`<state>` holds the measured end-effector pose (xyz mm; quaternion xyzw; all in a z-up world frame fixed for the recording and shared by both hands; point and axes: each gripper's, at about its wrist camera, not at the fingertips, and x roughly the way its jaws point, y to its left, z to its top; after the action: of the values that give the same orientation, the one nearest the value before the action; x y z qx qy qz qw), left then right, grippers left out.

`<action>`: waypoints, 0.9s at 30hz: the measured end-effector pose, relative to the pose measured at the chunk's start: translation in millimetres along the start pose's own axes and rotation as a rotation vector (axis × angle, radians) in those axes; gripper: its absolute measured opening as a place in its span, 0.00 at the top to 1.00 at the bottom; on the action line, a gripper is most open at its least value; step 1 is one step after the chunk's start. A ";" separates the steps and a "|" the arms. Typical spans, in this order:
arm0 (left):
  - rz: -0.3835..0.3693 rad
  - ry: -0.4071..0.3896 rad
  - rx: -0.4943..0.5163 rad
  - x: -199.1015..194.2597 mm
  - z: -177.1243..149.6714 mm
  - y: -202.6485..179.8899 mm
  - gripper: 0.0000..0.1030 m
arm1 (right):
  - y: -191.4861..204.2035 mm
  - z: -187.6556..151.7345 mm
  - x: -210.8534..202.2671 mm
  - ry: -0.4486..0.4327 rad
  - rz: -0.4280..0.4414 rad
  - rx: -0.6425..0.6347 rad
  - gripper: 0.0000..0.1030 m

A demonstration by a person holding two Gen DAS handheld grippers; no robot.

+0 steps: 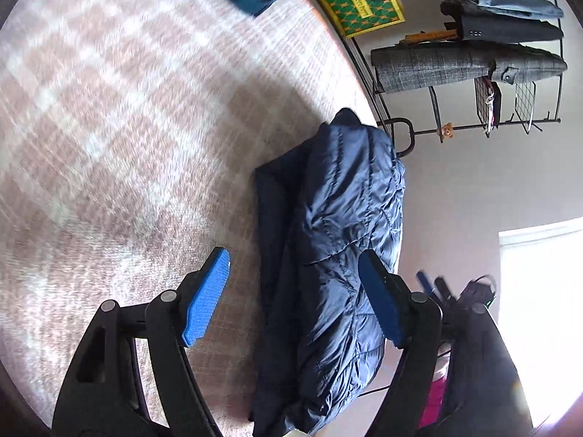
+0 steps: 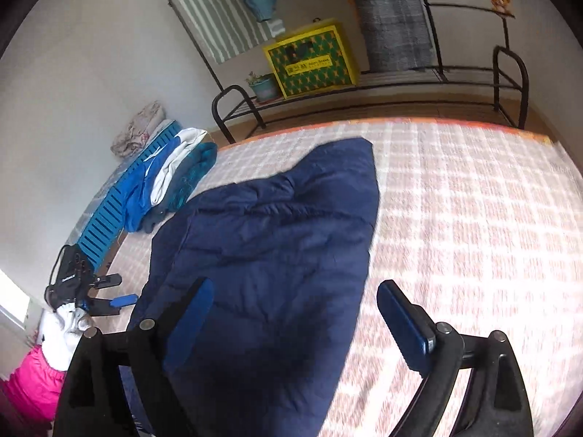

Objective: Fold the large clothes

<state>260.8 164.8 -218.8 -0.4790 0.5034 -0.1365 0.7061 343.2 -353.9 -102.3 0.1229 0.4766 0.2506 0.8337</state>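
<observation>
A navy quilted puffer jacket (image 1: 339,255) lies folded into a long bundle on the pink-and-white checked bed cover (image 1: 127,127). My left gripper (image 1: 295,266) is open and empty, just above the jacket's near part, with its right finger over the fabric. In the right wrist view the jacket (image 2: 269,247) spreads across the bed cover (image 2: 473,218). My right gripper (image 2: 295,298) is open and empty above the jacket's near end. The left gripper (image 2: 120,289) shows at the jacket's left edge.
A pile of blue, white and teal clothes (image 2: 175,182) lies by a blue slatted crate (image 2: 109,215) at the bed's far left. A black metal rack (image 2: 364,83) holds a yellow-green box (image 2: 313,62) and hanging clothes (image 1: 492,29). A pink garment (image 2: 32,382) is lower left.
</observation>
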 end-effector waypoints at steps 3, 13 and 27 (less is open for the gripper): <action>-0.044 0.026 -0.054 14.5 4.0 7.8 0.27 | -32.5 -19.6 2.4 0.031 0.036 0.117 0.10; -0.105 0.095 -0.007 48.5 18.2 -3.2 0.27 | -81.4 -47.1 42.0 0.100 0.260 0.366 0.17; -0.085 0.120 0.059 80.5 26.8 -24.1 0.52 | -40.2 -14.1 109.3 0.138 0.391 0.323 0.32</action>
<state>327.1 112.7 -245.0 -0.4700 0.5199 -0.2094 0.6819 389.1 -329.9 -207.5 0.3266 0.5333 0.3353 0.7047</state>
